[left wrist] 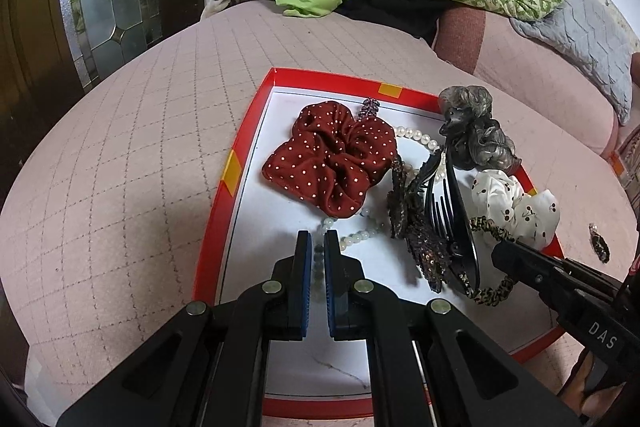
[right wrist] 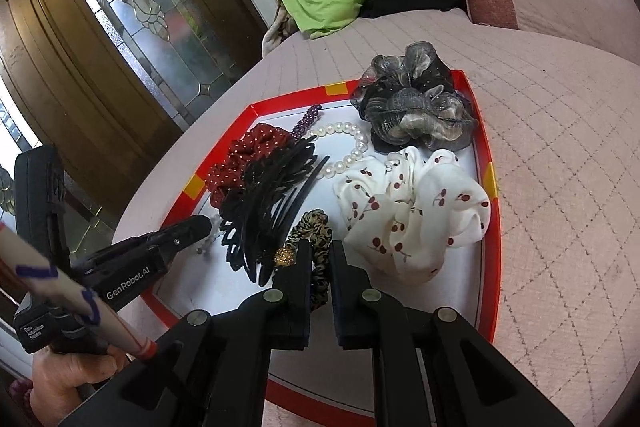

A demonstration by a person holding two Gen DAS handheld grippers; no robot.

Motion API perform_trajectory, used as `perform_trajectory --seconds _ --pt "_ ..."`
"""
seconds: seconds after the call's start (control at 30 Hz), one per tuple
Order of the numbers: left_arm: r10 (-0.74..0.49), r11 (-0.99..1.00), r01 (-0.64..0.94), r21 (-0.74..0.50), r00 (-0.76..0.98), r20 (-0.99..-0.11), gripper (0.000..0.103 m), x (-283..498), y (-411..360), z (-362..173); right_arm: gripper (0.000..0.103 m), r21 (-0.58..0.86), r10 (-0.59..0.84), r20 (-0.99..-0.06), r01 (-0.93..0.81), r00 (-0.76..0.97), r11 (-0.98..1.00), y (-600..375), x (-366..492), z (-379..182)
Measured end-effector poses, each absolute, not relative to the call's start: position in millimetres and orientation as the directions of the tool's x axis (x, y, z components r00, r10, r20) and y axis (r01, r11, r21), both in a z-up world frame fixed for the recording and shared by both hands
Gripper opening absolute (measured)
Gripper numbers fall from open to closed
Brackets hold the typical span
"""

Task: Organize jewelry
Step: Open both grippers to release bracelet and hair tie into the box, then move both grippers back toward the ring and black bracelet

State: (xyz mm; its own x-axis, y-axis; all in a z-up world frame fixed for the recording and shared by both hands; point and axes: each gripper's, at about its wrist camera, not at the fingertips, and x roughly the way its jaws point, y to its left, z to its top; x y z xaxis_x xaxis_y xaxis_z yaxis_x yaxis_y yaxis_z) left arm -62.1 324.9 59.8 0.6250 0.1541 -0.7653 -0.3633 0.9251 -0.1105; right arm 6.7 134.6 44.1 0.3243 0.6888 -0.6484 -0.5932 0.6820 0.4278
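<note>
Left wrist view: a red-rimmed tray (left wrist: pixel 216 215) sits on a quilted pink bed (left wrist: pixel 120 167), holding hair accessories and beads. The left hand-held gripper (left wrist: pixel 318 243) is closed on a strand of pale green beads (left wrist: pixel 360 237) at the tray's near end, the strand running up between its blue pads. The right hand-held gripper (left wrist: pixel 498 249), entering from the right, is clamped on a leopard-print hair tie (left wrist: pixel 490 293); in the right wrist view that same hand-held gripper (right wrist: pixel 320 249) has the tie (right wrist: pixel 316 227) pinched between its nearly shut fingers.

A red polka-dot scrunchie (left wrist: pixel 332 163) lies toward the tray's far left, a grey organza scrunchie (left wrist: pixel 476 131) rests on the far right rim, and a white cherry-print scrunchie (right wrist: pixel 404 211) fills the right side. A pearl bracelet (right wrist: pixel 352 143) curves between them, beside a black hair comb (right wrist: pixel 272 203) and a sequinned clip (left wrist: pixel 424 243).

The hair tie looks light, soft and stretchy, so a pinch anywhere on its fabric band should hold; it appears looped near the comb's teeth and could snag there. The bead strand seems light but slick and likely to swing, best taken across the cord between beads rather than on a rounded bead.
</note>
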Motion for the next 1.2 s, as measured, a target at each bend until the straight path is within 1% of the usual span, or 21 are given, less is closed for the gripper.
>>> perform_trajectory --seconds 0.1,0.13,0.17,0.2,0.23,0.3,0.43,0.5,0.67,0.8,0.93,1.2 --pt "0.157 0.925 -0.365 -0.106 0.621 -0.768 0.007 -62.0 324.2 59.7 0.011 0.411 0.681 -0.654 -0.601 0.33 0.686 135.5 5.0 44.3" --pt "0.158 0.925 -0.366 -0.105 0.621 -0.768 0.01 -62.3 324.1 59.7 0.012 0.405 0.677 -0.657 -0.603 0.331 0.687 134.9 4.5 44.2" --pt "0.163 0.924 -0.368 -0.101 0.621 -0.767 0.017 -62.8 324.0 60.0 0.013 0.402 0.675 -0.659 -0.603 0.332 0.689 134.7 4.1 44.3" --pt "0.167 0.924 -0.37 -0.099 0.621 -0.766 0.021 -63.0 323.9 60.5 0.019 0.402 0.674 -0.66 -0.603 0.33 0.689 134.3 3.8 44.5" --pt "0.175 0.922 -0.375 -0.095 0.622 -0.763 0.027 -63.7 324.0 61.3 0.027 0.405 0.676 -0.66 -0.602 0.328 0.688 134.3 3.7 44.7" --pt "0.18 0.921 -0.378 -0.094 0.627 -0.758 0.027 -64.4 324.2 62.5 0.035 0.412 0.68 -0.655 -0.599 0.329 0.686 132.6 3.6 45.9" --pt "0.186 0.92 -0.381 -0.086 0.621 -0.761 0.028 -63.3 323.0 62.0 0.035 0.411 0.684 -0.651 -0.604 0.33 0.683 131.2 2.3 49.1" --pt "0.192 0.921 -0.382 -0.081 0.623 -0.758 0.03 -63.2 322.2 63.0 0.035 0.416 0.689 -0.648 -0.608 0.324 0.677 130.7 1.6 51.4" --pt "0.211 0.919 -0.39 -0.066 0.625 -0.752 0.039 -63.1 320.8 65.0 0.035 0.424 0.702 -0.637 -0.616 0.318 0.664 127.5 -0.2 57.2" --pt "0.223 0.917 -0.396 -0.058 0.625 -0.748 0.04 -63.2 319.7 66.4 0.035 0.44 0.713 -0.626 -0.612 0.315 0.657 122.9 0.5 61.5" --pt "0.239 0.915 -0.4 -0.044 0.628 -0.741 0.046 -63.9 316.7 68.8 0.035 0.463 0.725 -0.611 -0.599 0.318 0.653 116.3 3.7 65.9" --pt "0.262 0.916 -0.402 -0.022 0.637 -0.725 0.048 -64.1 309.9 73.7 0.035 0.494 0.736 -0.583 -0.571 0.343 0.656 98.0 11.6 76.2"
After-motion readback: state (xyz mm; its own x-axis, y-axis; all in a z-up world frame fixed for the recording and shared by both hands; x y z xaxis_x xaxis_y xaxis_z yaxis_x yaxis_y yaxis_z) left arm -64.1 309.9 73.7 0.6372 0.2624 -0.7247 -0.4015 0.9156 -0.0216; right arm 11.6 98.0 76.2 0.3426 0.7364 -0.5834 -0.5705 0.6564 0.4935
